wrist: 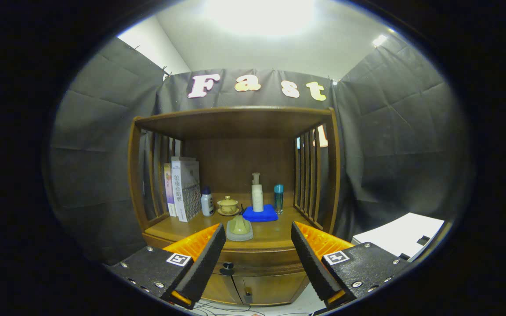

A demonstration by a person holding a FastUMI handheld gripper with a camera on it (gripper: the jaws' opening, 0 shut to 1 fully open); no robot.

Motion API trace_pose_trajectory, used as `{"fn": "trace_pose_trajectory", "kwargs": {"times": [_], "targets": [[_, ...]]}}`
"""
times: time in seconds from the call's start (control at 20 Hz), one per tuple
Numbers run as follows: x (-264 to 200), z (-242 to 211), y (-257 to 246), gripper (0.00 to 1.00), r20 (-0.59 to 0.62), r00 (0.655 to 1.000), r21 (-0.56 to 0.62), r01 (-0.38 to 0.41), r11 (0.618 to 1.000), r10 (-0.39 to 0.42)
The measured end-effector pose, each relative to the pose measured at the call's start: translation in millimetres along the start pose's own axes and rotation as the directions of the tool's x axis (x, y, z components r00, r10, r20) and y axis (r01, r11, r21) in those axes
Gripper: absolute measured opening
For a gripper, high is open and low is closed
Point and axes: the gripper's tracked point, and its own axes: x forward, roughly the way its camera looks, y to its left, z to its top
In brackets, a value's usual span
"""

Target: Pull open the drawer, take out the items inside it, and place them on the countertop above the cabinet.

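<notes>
We hold the gripper with its fingers spread wide apart, gripping nothing. The drawer sits shut under the counter, its long axis running crosswise to us; its dark knob lies just ahead, between the fingers, closer to the left one. Writing on the boxes is too small to read

Brown wooden cabinet, blue cloth, orange-and-black gripper fingers

Gripper: black foam-like pads, orange fingers, screwed black square-tagged mounts
</notes>
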Motion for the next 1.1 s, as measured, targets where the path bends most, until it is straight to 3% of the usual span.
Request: {"fn": "trace_pose_trajectory", "kwargs": {"times": [0.35, 0.55, 1.1], "targets": [[-54.6, 36.6, 19.4, 0.95, 0.085, 0.996, -0.106, 0.007, 0.994, 0.002], [-72.4, 40.3, 31.1, 0.94, 0.086, 0.996, -0.097, -0.027, 0.995, 0.035], [-84.7, 60.1, 11.1, 0.94, 0.141, 0.990, -0.075, 0.003, 0.997, 0.008]]}}
